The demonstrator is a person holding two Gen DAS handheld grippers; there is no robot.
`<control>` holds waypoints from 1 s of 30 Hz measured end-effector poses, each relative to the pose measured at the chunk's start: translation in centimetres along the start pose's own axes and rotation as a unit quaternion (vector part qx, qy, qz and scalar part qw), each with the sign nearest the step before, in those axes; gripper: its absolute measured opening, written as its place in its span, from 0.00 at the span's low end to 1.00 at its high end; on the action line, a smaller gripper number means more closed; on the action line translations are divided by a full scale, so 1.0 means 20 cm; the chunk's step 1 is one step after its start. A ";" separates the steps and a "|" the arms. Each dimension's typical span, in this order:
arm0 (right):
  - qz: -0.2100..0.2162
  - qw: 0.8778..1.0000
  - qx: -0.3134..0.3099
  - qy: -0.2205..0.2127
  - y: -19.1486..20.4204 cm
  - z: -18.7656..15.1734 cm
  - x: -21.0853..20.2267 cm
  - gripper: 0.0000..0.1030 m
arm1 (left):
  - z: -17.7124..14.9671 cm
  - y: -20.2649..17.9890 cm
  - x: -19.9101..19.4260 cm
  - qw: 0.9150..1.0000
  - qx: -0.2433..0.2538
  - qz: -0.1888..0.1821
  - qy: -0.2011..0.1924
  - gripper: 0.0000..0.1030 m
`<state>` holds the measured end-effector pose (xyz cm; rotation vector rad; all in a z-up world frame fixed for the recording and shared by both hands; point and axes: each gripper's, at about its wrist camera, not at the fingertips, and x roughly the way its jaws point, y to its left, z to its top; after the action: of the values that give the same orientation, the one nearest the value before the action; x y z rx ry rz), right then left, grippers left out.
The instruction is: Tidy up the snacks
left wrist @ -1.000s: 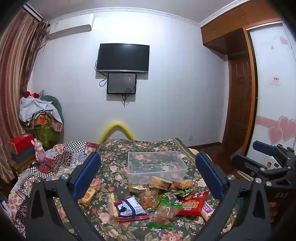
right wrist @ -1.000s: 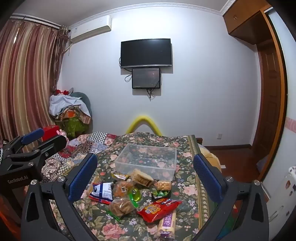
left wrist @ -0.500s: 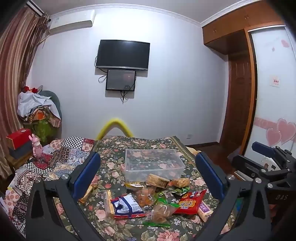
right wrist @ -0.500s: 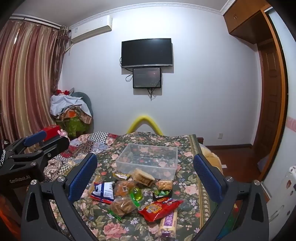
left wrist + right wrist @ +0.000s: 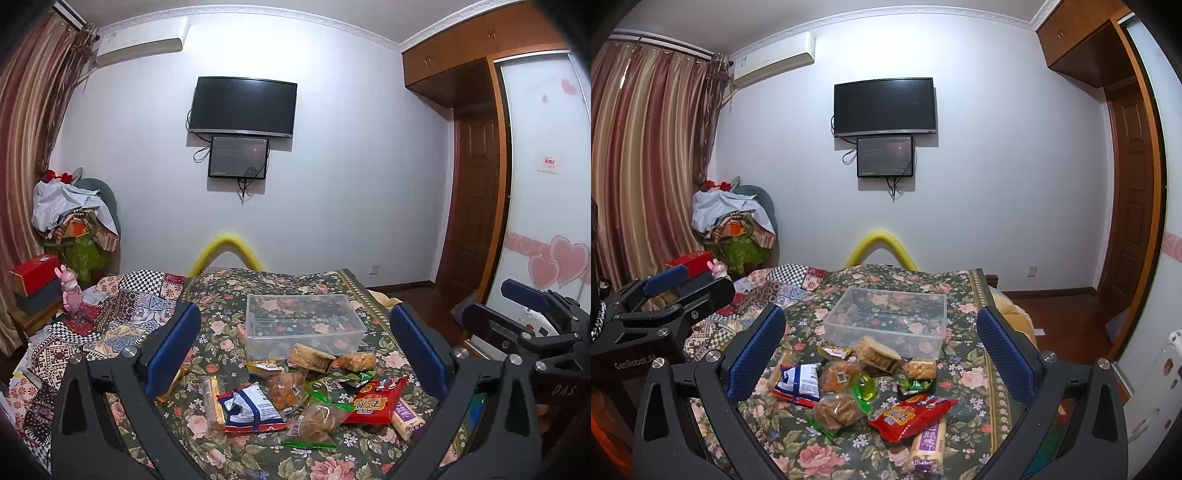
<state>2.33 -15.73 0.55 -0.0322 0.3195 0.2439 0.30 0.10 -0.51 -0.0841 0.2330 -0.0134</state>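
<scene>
Hovering wide-open and empty, both grippers, left gripper (image 5: pixel 295 347) and right gripper (image 5: pixel 881 341), above snack pile (image 5: pixel 864 384) before clear bin (image 5: pixel 886 319).

Clear rectangular plastic bin (image 5: pixel 886 321) open-topped, nothing above its rim; scattered heap of snack packets (image 5: pixel 864 387) crowds its near side; floral bedspread (image 5: pixel 964 384) bare right of bin.

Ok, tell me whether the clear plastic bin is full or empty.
Empty: the clear bin shows only the floral cloth through its walls; the snacks lie outside.
</scene>
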 end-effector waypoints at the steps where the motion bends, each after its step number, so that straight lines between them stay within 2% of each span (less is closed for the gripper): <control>1: 0.000 1.000 0.000 0.000 0.00 0.00 0.00 1.00 | 0.00 0.00 0.00 1.000 0.000 0.000 0.000 1.00; 30: -0.001 1.000 0.005 -0.001 -0.02 0.01 0.00 1.00 | 0.00 -0.01 0.01 1.000 0.000 -0.002 0.001 1.00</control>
<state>2.40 -16.13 0.69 -0.0216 0.3180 0.2403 0.46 -0.16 -0.44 -0.0851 0.2349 -0.0167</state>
